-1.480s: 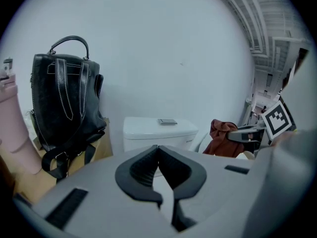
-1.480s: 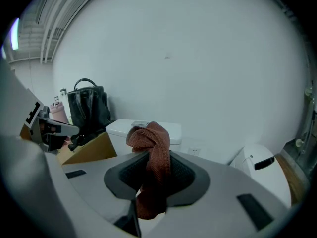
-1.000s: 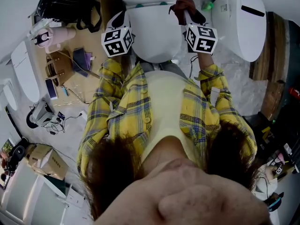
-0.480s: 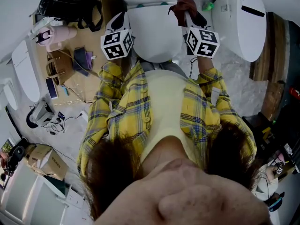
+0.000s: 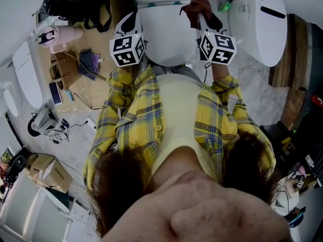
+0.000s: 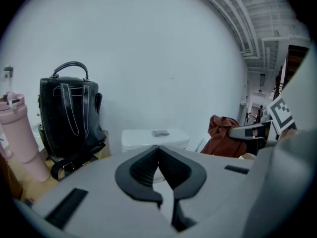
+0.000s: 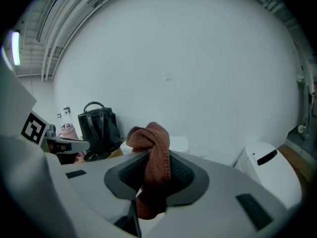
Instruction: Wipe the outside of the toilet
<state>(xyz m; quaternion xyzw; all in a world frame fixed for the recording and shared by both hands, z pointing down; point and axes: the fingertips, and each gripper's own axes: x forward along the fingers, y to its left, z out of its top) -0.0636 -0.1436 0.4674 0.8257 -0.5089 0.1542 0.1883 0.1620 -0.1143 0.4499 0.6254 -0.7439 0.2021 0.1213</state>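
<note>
The white toilet (image 5: 166, 37) stands in front of the person with its lid down and its tank (image 6: 154, 138) against the wall. My right gripper (image 5: 200, 18) is over the lid's right rear and is shut on a brown cloth (image 5: 198, 5). In the right gripper view the brown cloth (image 7: 154, 155) bulges up between the jaws of the right gripper (image 7: 154, 165) and hangs below them. My left gripper (image 5: 129, 21) hovers at the toilet's left side. In its own view the left gripper (image 6: 159, 150) is shut, with nothing between the jaws.
A second white toilet (image 5: 260, 24) stands to the right. A black bag (image 6: 69, 115) and a pink tumbler (image 6: 17, 133) sit on a wooden stand at the left. Cables and boxes (image 5: 48, 170) lie on the floor to the left.
Both grippers have drifted slightly back toward the person. The cloth stays clamped in the right gripper.
</note>
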